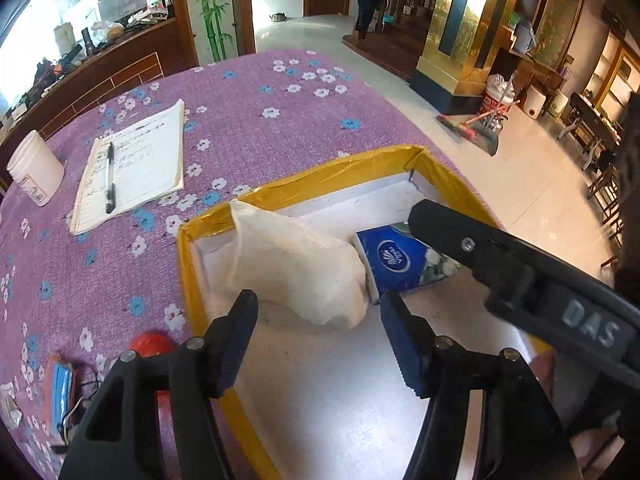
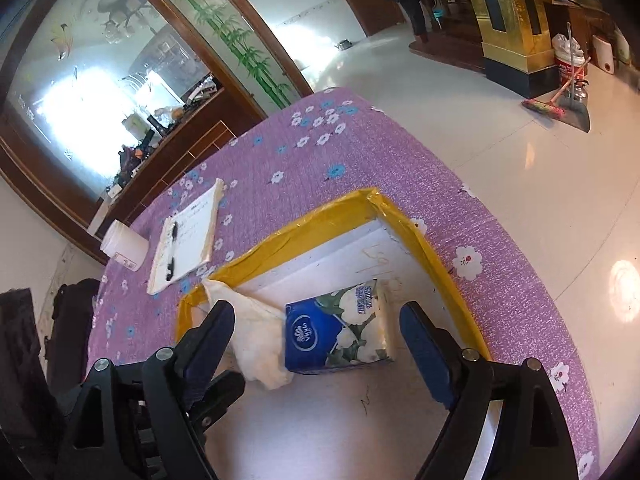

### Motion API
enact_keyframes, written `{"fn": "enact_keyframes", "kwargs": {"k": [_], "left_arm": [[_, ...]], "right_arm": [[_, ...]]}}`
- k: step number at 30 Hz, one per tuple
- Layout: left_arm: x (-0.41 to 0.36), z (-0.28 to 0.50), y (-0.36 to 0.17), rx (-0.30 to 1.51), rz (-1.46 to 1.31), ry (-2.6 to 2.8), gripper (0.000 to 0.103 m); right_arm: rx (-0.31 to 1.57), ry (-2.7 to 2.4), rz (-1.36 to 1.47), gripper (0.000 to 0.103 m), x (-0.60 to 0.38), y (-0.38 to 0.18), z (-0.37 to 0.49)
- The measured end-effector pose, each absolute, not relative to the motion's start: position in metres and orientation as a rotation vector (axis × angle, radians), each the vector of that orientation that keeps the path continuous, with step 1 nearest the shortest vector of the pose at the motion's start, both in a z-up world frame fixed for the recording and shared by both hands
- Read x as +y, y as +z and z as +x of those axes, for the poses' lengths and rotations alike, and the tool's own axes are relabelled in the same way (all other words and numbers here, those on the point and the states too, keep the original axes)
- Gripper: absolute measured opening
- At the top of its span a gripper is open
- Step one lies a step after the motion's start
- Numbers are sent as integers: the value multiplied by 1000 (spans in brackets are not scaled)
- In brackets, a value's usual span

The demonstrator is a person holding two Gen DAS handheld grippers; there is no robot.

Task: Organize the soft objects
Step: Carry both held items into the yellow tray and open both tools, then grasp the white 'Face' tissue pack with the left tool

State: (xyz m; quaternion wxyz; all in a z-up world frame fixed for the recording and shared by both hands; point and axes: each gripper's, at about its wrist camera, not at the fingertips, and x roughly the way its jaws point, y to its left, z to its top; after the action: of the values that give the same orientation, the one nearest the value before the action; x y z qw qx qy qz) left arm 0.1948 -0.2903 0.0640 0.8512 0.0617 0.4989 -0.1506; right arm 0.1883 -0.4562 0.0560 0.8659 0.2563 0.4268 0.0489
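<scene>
Grippers poised, jaws apart and empty, above a yellow-taped box holding a cloth and a tissue pack.

Left wrist view: the left gripper [image 1: 318, 330] stands partly open, gripping nothing, its pads either side of the near end of a crumpled white cloth [image 1: 296, 268] lying at the box's [image 1: 320, 176] nine o'clock side; the blue tissue pack [image 1: 400, 260] touches the cloth at three o'clock, and a right gripper finger [image 1: 452, 228] crosses above it. Right wrist view: the right gripper [image 2: 316, 328] is spread wide and empty around the tissue pack [image 2: 336, 332]; the cloth [image 2: 256, 340] lies against the pack at nine o'clock. A notepad [image 2: 188, 236] with a pen [image 2: 172, 254] lies at ten o'clock on the purple floral tablecloth [image 2: 320, 160].
</scene>
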Motion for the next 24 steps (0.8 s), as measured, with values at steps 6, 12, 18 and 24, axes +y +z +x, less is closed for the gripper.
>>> {"fn": "enact_keyframes", "kwargs": {"k": [6,12,18,24], "left_arm": [[-272,144,103,979,97,-318,65],[-231,78,120,924,28,-303,71],[-170,11,122,878,-7,-243,71],[-90,-50,116,827,-35,-95,72]], "right_arm": [[825,171,553,88,-453,77,172],[806,244,541,88,-436,89,162],[804,339,460,88,-404,95,149],[773,422,406,88,-381,102,139]]}}
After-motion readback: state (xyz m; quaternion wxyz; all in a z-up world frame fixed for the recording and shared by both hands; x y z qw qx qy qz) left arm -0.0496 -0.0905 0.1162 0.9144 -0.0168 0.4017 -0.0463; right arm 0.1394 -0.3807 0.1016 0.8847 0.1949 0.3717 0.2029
